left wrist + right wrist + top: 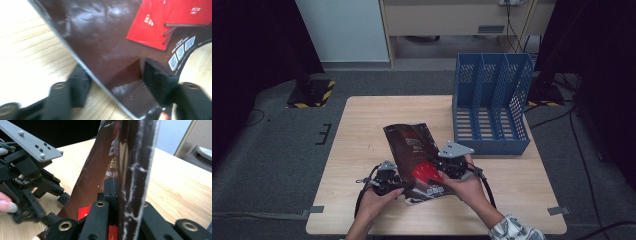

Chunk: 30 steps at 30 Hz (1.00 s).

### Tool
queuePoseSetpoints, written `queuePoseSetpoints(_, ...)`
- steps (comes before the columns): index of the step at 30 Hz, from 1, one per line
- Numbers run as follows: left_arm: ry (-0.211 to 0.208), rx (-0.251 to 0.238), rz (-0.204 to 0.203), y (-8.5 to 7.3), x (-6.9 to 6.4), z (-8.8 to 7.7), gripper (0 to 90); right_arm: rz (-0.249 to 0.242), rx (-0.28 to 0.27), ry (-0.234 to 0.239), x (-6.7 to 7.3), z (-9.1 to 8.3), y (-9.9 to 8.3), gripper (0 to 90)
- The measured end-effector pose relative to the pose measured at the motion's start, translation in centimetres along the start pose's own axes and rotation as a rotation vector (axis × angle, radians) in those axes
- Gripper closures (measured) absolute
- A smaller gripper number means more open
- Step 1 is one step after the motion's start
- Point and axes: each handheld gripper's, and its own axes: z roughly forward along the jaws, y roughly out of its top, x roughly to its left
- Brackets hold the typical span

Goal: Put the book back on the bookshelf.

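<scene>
Two grippers meet at the magazine (414,155) over the table (357,130): right gripper (117,195) clamps its near edge, left gripper (115,75) straddles the left edge, half-closed, not yet pinching.

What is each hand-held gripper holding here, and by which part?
The right hand-held gripper is shut on the magazine's near right edge. The left hand-held gripper straddles its left edge, pads not pressing yet.
</scene>
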Motion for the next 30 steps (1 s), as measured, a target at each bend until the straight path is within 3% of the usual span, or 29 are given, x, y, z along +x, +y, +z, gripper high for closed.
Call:
queuePoseSetpoints(8,-0.007,-0.011,-0.043,0.3,0.3,-0.5,73.3,-0.006,0.003,-0.002,-0.1,-0.1,-0.2,86.9)
queuePoseSetpoints(12,-0.008,-0.001,-0.043,0.3,0.5,-0.7,81.0,-0.019,0.003,0.001,-0.1,-0.1,-0.1,86.6)
queuePoseSetpoints(30,0.018,-0.016,-0.012,0.8,0.2,-1.4,86.0,-0.021,0.020,0.022,-1.1,-0.6,0.1,82.8)
